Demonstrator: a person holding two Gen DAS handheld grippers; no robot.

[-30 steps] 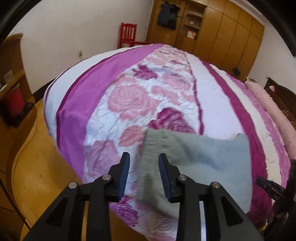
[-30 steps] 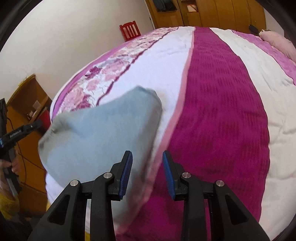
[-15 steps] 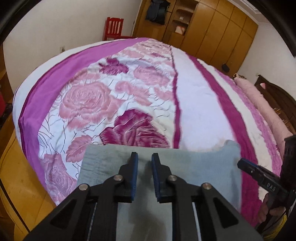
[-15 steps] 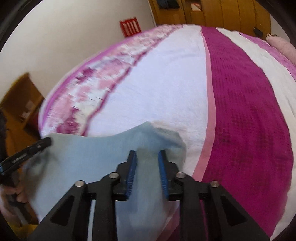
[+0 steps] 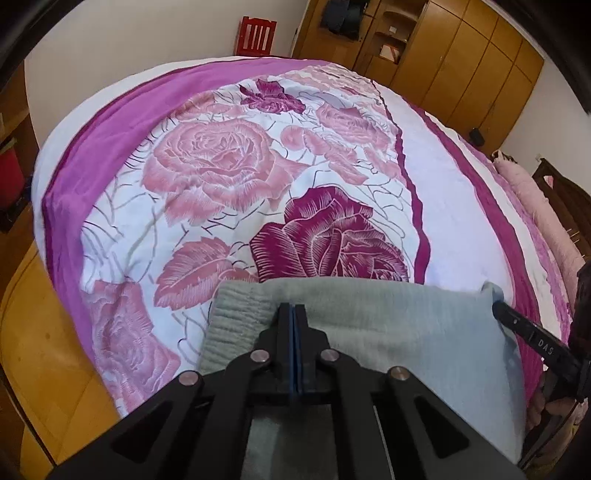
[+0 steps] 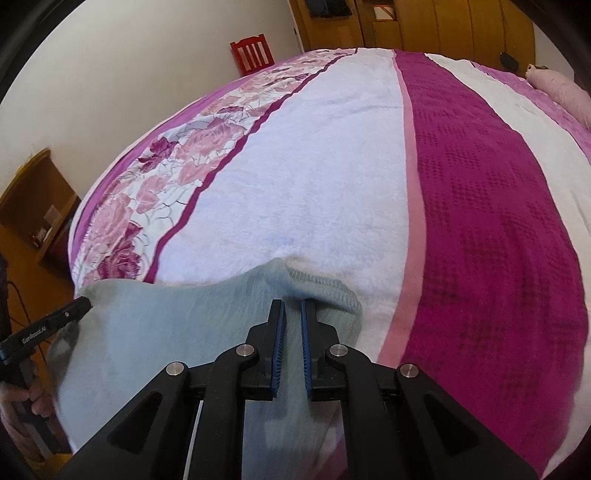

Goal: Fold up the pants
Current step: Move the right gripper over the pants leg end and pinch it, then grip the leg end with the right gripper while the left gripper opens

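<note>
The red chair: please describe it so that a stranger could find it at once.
Look past the far edge of the big bed to the pale wall. The red chair stands there, left of the wooden wardrobes. It is the only bright red slatted thing against that wall.

1. Pink-and-magenta rose-print bedspread [image 5: 229,177] ahead of the tool.
2. Red slatted wooden chair [image 5: 257,36] far ahead, by the wall.
3. Tan wooden wardrobe [image 5: 461,62] far ahead-right.
4. Pale pink rolled blanket [image 6: 561,88] far right.

Soft even light, fisheye edges, slight blur
</note>
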